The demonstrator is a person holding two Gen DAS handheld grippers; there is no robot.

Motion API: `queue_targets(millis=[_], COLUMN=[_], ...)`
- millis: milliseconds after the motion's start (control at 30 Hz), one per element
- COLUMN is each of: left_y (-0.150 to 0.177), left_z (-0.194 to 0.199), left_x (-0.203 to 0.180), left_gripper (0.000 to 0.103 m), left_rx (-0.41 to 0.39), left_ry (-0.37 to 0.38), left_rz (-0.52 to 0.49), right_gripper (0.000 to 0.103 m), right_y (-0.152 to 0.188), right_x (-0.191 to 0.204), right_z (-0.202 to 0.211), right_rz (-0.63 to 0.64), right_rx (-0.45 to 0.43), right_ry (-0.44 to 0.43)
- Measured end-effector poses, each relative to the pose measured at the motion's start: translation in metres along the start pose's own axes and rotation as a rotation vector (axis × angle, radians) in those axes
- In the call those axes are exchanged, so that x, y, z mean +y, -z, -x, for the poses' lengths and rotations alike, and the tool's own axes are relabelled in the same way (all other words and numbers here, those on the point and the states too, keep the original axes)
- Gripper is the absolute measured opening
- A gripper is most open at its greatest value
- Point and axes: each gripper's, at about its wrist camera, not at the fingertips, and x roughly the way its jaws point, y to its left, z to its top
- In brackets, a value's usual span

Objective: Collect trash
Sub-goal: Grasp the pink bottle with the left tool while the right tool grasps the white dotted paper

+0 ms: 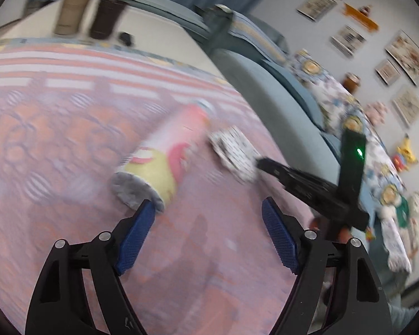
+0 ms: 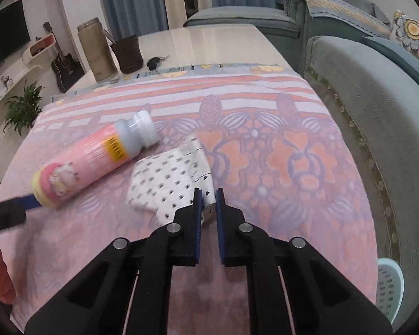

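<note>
A patterned cloth (image 2: 265, 145) covers the table (image 2: 209, 39), a good flat bed for loose trash. On it a pink bottle (image 2: 97, 159) lies on its side, its base just at the left gripper (image 1: 209, 223), whose jaws are spread, probably ready to straddle it, though that view is blurred. Beside the bottle, the right gripper (image 2: 208, 195) pinches a spotted wrapper (image 2: 167, 184) by its near corner for lifting.

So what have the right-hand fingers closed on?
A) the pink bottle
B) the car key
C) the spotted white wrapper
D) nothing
C: in the right wrist view the right gripper is pinched shut on the near edge of the spotted white wrapper, while the pink bottle lies apart on the patterned cloth.
</note>
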Motion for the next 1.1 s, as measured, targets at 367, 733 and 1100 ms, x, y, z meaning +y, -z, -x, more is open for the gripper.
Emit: queue_targets(millis=[367,733,1100], left_y=[0.000,-0.047,-0.018], left_z=[0.008,-0.073,-0.056], left_x=[-0.047,-0.021,-0.009], left_gripper=[0.081,0.068,0.049], left_rx=[-0.041,0.043,-0.105], left_ry=[-0.181,-0.393,-0.496], left_rz=[-0.238,-0.233,-0.077], right_gripper=[0.008,0.048,0.072], right_y=[0.009,0.005,-0.006], right_x=[-0.016,-0.011,0.003], right_z=[0.006,-0.004,-0.022], right_rz=[-0.071,-0.035,0.003], right_rx=[-0.056,-0.009,0.033], right_ry=[-0.017,-0.008,0.025])
